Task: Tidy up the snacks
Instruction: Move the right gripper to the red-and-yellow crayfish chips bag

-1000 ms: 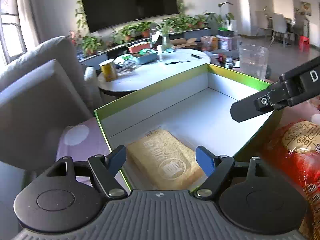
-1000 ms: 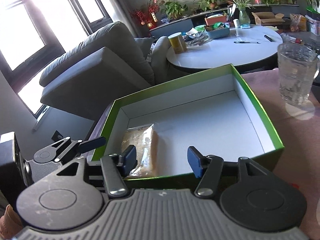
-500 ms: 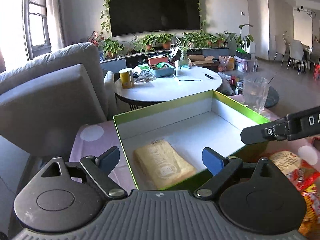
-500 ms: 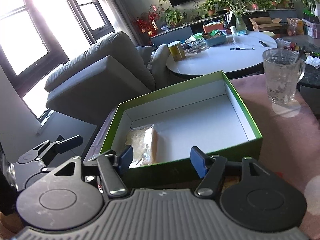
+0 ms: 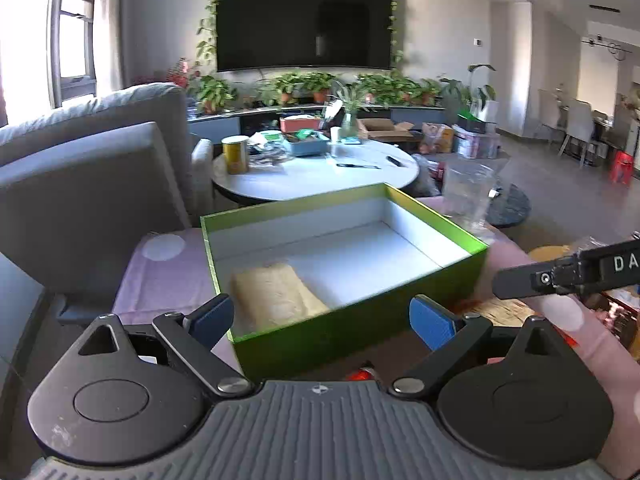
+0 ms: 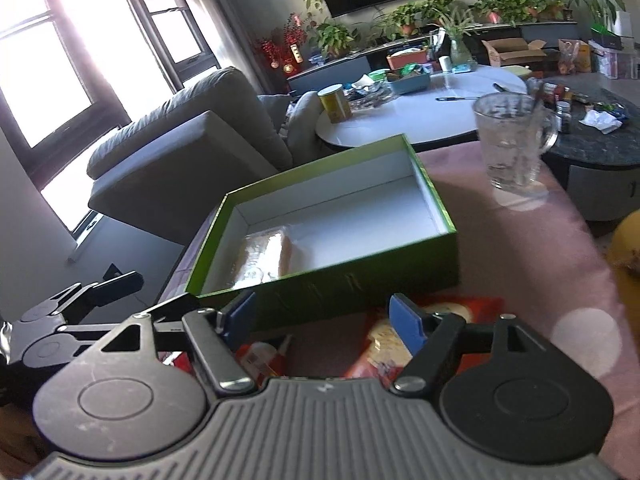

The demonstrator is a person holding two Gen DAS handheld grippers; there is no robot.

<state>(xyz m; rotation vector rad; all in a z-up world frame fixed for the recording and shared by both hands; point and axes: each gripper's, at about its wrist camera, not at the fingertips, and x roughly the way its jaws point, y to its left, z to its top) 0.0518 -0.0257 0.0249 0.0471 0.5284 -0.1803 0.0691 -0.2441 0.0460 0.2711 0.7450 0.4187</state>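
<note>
A green box with a white inside stands on the pink cloth. A tan snack packet lies in its near left corner and shows again as the packet in the right wrist view. My left gripper hovers short of the box's front wall; its jaws are opening and nothing is between them. My right gripper is open and empty, also short of the box. Red snack packets lie on the cloth under it. The left gripper shows at the lower left there.
A glass mug stands on the pink cloth behind and to the right of the box. A grey sofa is to the left and a round white table behind. A yellow object sits at the right edge.
Both grippers drew back from the box and rose a little. The left jaws widened and came away from the tan packet, which stays in the box. Red packets came into the right view.
</note>
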